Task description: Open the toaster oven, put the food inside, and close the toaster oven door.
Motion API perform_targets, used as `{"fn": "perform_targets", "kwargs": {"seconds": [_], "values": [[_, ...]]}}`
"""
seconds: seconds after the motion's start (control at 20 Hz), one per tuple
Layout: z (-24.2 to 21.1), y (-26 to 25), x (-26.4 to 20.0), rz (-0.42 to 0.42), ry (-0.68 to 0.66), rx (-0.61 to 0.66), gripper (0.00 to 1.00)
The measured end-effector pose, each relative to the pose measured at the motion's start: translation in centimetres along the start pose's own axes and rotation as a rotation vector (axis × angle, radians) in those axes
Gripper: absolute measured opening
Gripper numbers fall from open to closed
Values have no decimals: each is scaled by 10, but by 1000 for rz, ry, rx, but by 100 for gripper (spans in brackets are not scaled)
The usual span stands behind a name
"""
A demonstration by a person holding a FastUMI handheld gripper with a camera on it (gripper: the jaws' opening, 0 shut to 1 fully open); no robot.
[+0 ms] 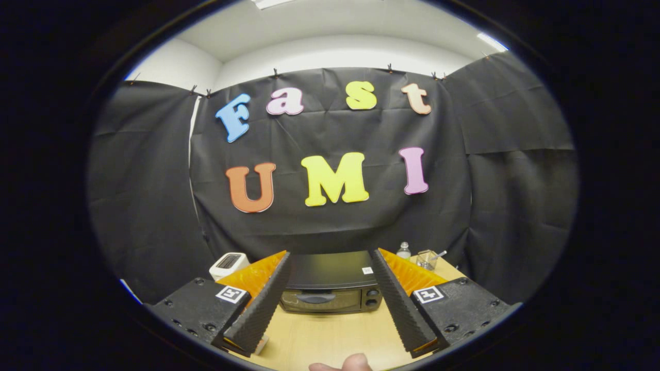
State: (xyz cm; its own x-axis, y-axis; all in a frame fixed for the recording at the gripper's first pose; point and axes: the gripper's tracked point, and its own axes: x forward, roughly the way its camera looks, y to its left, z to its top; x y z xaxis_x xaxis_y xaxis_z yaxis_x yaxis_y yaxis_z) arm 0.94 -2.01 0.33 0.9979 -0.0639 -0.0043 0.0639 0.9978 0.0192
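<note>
I see the black box-shaped toaster oven (330, 286) at the far side of the light wooden table (330, 340), its long axis running left to right, glass door shut and facing me, knobs at its right end. My gripper (330, 296) is spread wide with nothing between the fingers, which frame the oven ahead. A small white toaster (228, 264) stands far left
</note>
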Motion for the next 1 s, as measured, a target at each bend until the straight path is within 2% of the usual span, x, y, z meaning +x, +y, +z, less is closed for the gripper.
{"fn": "perform_targets", "kwargs": {"seconds": [0.45,1.0], "values": [[-27,5,40,7,78,17,100],[-126,16,171,31,234,-63,100]]}}
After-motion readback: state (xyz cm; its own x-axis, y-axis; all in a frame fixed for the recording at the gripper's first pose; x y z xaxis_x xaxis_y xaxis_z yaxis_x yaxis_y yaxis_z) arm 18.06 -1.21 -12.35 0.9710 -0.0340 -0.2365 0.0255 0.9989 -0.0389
